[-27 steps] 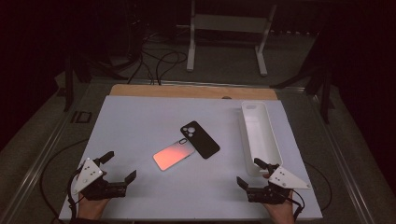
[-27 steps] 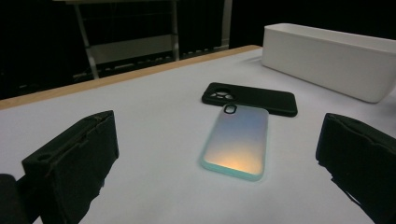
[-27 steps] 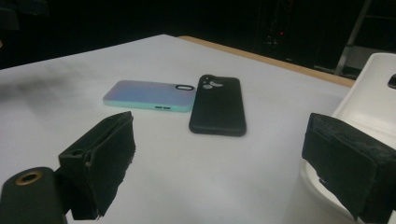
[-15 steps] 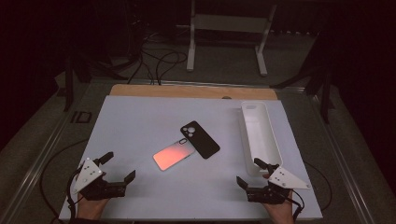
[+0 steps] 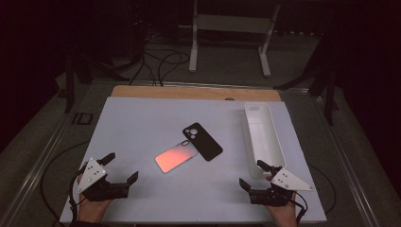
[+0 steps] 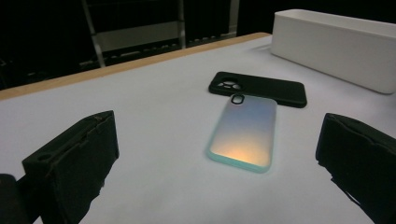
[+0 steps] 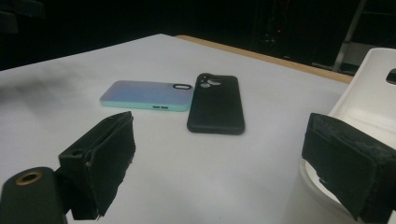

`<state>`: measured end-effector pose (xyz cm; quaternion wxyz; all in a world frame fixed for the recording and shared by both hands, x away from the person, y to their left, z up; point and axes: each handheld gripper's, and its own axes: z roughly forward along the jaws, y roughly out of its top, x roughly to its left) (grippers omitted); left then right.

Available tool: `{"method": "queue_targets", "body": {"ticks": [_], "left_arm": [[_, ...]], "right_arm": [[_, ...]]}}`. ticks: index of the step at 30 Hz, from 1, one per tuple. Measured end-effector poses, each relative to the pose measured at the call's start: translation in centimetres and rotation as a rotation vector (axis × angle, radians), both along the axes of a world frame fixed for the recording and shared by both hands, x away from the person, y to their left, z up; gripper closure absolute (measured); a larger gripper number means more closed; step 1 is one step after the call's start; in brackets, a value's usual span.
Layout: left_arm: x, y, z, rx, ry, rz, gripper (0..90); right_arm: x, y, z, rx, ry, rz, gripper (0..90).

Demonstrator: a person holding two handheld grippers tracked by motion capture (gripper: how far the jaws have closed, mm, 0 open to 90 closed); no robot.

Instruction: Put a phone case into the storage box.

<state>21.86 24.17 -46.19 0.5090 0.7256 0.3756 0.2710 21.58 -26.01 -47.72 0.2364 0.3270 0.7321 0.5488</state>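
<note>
- White table, edged in wood along its far side, is seen at the centre of the high view; dark floor, cables and a metal stand are seen at the upper edge of the frame.
- Two phone cases are laid near the middle of the table: a pale case, glowing pink-orange, and a black case just right of and above it. Their camera ends are seen touching or nearly so; which one cannot be told.
- A long white tray is set along the right side of the table, apart from both cases.
- The left gripper is held at the lower left of the high view, jaws spread wide with nothing between them. In the left gripper view the pale case is framed between the jaws, farther off, with the black case behind it and the tray at upper right.
- The right gripper is held at the lower right, just beside the near end of the tray, jaws likewise apart and empty. In the right gripper view the pale case lies left of centre, the black case at centre, and the tray at the right edge.
</note>
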Motion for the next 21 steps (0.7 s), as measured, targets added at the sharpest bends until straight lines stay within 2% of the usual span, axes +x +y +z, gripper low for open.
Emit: {"method": "queue_targets", "body": {"ticks": [2,7,10,16,18,21], "left_arm": [[0.5,-0.3,0.4,0.021,0.015,-0.010,0.0],[1.3,-1.0,1.1,0.038,0.032,-0.027,0.0],[2.3,-1.9,1.7,0.057,0.049,-0.047,0.0],[3.8,-3.5,1.9,0.095,0.073,-0.085,0.0],[4.5,-4.0,1.8,0.102,0.092,-0.093,0.0],[6.0,-4.9,1.4,0.108,0.144,-0.116,0.0]], "right_arm": [[0.1,0.0,0.0,0.002,-0.001,-0.002,9.6],[0.2,0.0,0.0,-0.001,0.000,-0.006,9.6],[0.2,0.0,0.0,-0.011,-0.001,-0.007,9.6],[0.3,0.0,0.0,-0.016,0.004,-0.003,9.6],[0.3,0.0,0.0,-0.016,0.005,-0.002,9.6],[0.3,0.1,0.0,-0.016,0.007,-0.001,9.6]]}}
